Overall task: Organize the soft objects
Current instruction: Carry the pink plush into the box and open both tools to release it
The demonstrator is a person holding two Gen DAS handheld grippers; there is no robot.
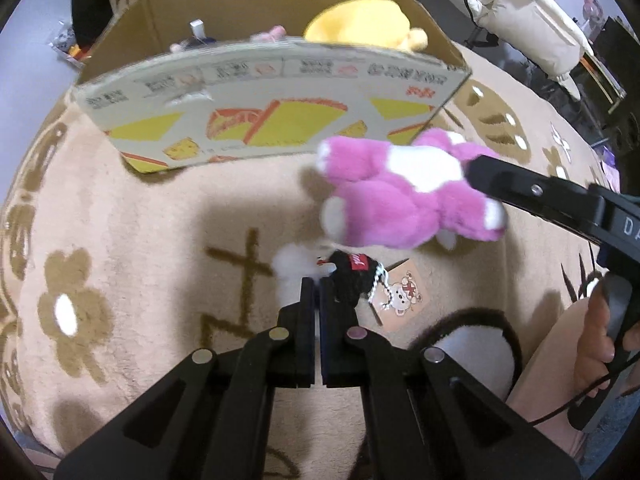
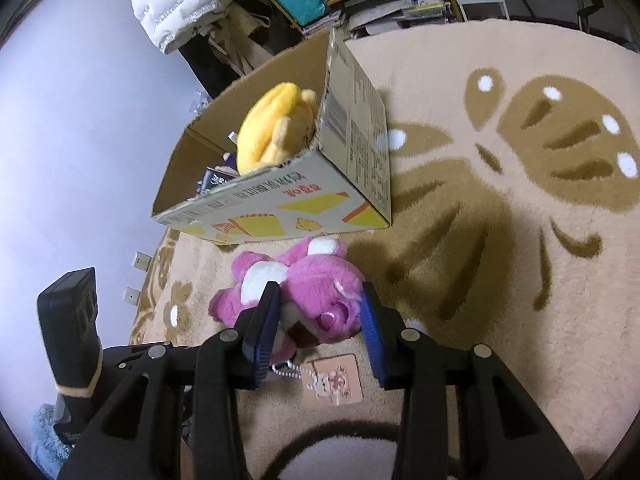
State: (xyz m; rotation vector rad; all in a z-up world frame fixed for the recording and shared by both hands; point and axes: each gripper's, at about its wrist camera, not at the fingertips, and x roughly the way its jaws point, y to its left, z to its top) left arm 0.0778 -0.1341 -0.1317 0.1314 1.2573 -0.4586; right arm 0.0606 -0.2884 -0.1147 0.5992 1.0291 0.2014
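Left gripper [image 1: 316,286], lower centre, pinched a small black-and-white toy [image 1: 344,276]; the cardboard box [image 1: 256,92] above held a yellow plush [image 1: 360,20]. Right gripper [image 2: 320,300] clamped the pink plush [image 2: 312,280] below that box [image 2: 360,128], centre frame.

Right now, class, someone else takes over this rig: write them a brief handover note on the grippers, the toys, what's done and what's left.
Right gripper: shut on the pink plush bear, held above the rug, just short of the cardboard box.
Left gripper: shut on a small black-and-white plush with a paper tag.
Done: the yellow plush is in the box.
Left: drop both held toys into the box.
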